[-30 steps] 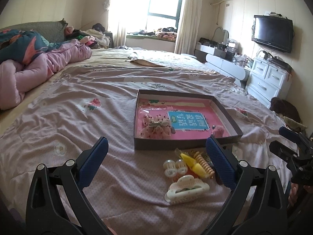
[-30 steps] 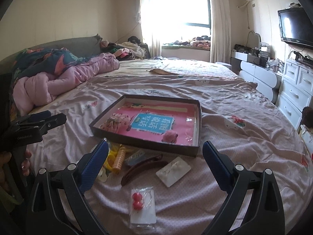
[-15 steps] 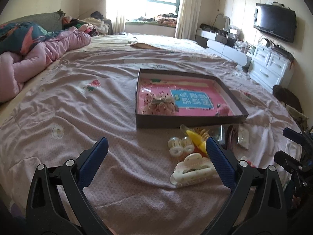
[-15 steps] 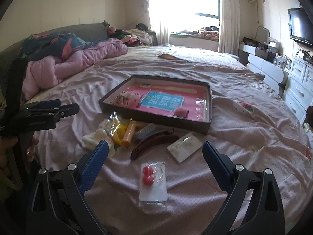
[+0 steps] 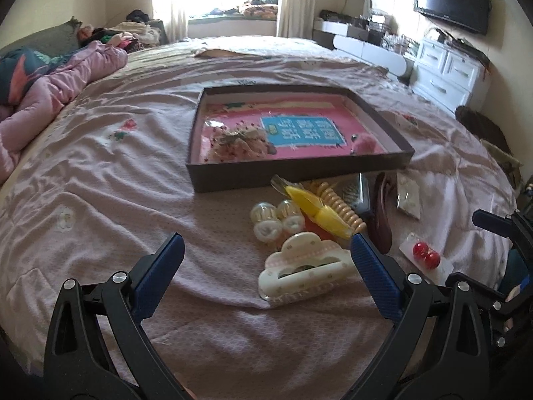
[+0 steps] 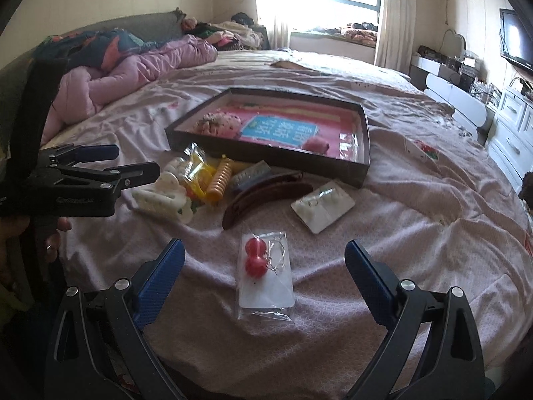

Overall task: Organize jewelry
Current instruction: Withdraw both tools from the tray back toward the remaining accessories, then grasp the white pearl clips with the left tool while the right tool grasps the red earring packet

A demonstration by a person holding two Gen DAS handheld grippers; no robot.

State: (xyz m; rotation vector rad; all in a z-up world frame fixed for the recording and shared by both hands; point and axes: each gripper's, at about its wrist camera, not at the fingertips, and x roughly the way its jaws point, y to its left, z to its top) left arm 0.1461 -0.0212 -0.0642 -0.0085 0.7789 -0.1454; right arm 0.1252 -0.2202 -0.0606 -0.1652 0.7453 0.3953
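Jewelry and hair pieces lie in a loose pile on a pink bedspread (image 5: 100, 180), just in front of a shallow dark box (image 5: 293, 175) with a pink lining. Most of the pieces are outside the box, so the sorting looks barely begun.

In the right wrist view, the right gripper (image 6: 263, 271) hovers low over the bed with its blue-padded jaws spread wide and holding nothing. A clear packet of red ball earrings (image 6: 265, 275) lies directly between the jaws, at 12 o'clock and close. Its long axis runs away from the camera, in line with the fingers, so the jaws would close across its narrow width. A second packet, a white earring card (image 6: 323, 206), sits further off at 1 o'clock, and a dark brown banana clip (image 6: 263, 195) lies beyond the red earrings at 12 o'clock.

In the left wrist view, the left gripper (image 5: 266, 260) is also wide open and empty. A cream cloud-shaped claw clip (image 5: 304, 268) rests between its jaws, nearer the right-hand pad, with its long axis across the fingers. Behind it are two small clear round containers (image 5: 276, 220), a yellow clip (image 5: 316, 208) and a gold spiral hair tie (image 5: 343, 208).

The right hand is plainly nearer the red earrings; the left is nearer the claw clip.
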